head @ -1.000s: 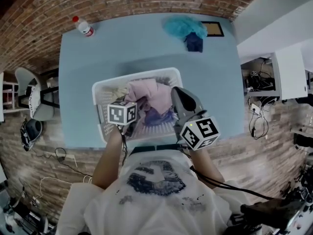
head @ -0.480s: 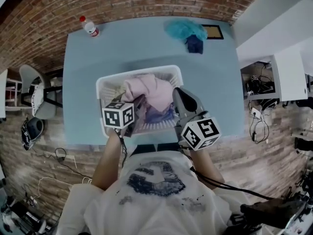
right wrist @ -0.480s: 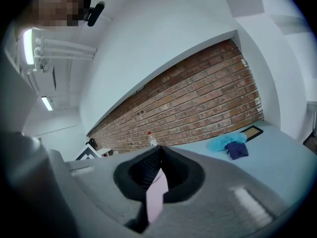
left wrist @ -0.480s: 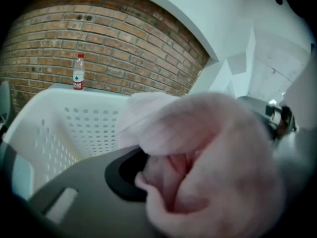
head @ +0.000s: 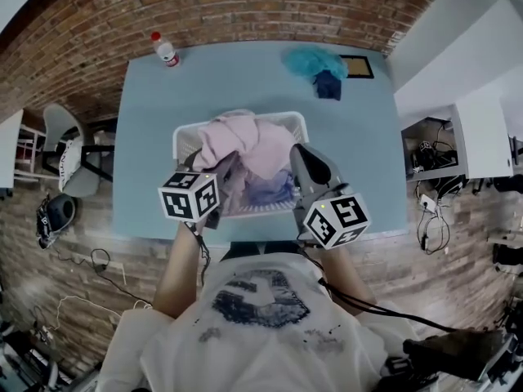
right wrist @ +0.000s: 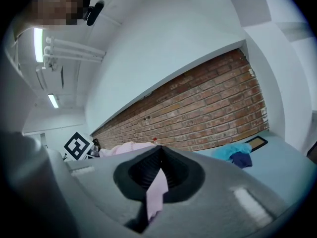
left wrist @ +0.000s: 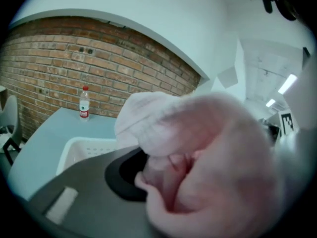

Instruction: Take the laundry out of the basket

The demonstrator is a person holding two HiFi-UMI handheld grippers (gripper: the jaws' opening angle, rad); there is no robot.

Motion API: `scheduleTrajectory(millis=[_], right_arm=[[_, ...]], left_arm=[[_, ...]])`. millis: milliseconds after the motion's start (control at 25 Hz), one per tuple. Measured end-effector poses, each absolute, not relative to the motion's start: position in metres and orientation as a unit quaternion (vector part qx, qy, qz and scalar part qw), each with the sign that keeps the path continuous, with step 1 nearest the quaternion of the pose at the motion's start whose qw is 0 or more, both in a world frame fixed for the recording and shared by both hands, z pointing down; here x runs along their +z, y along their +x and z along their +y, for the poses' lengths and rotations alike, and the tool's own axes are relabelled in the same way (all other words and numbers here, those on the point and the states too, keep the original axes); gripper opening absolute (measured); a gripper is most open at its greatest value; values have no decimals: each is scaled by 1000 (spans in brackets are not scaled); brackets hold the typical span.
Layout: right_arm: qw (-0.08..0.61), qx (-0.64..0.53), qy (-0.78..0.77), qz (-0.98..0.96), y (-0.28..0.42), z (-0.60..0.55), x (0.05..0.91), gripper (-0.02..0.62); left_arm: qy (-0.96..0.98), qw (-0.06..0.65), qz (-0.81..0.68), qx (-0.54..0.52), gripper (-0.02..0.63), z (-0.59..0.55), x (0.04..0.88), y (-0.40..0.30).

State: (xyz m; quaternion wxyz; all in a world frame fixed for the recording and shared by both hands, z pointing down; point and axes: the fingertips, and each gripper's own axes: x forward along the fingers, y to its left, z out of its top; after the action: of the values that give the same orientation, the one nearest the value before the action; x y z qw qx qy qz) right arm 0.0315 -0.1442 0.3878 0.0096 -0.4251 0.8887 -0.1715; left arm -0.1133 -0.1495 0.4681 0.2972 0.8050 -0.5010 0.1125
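Left claw (head: 227,168) pinching bunched soft pink garment (head: 245,137), right claw (head: 298,155) clamped on thin pink strip (right wrist: 157,192), perforated white basket (head: 185,135) below

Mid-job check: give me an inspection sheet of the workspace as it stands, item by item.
Surface: light blue table, level top.
Job's things: white basket at the near edge; pink garment bunched above its rim; lavender cloth inside.
Clutter: bottle at the far left corner; teal cloth and dark blue cloth far right, beside a framed board.
Grippers: left gripper and right gripper both shut on the pink garment.
Cables: floor cables left of the table; more at right.
Surroundings: brick wall behind the table; chair at left.
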Motion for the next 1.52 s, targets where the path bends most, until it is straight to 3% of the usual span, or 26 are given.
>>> scheduleTrajectory(millis=[360, 800, 1200, 1520], right_arm=[[26, -122, -361, 924, -26, -136, 338, -2], [34, -97, -275, 956, -142, -103, 309, -2], [25, -100, -222, 970, -231, -80, 313, -2], [-3, -121, -184, 976, -298, -70, 342, -2]], left_arm=[[795, 224, -561, 52, 164, -126, 377, -171], [761, 210, -613, -20, 163, -75, 331, -276], [719, 196, -667, -6, 163, -37, 337, -366], [677, 246, -694, -23, 163, -9, 386, -431]])
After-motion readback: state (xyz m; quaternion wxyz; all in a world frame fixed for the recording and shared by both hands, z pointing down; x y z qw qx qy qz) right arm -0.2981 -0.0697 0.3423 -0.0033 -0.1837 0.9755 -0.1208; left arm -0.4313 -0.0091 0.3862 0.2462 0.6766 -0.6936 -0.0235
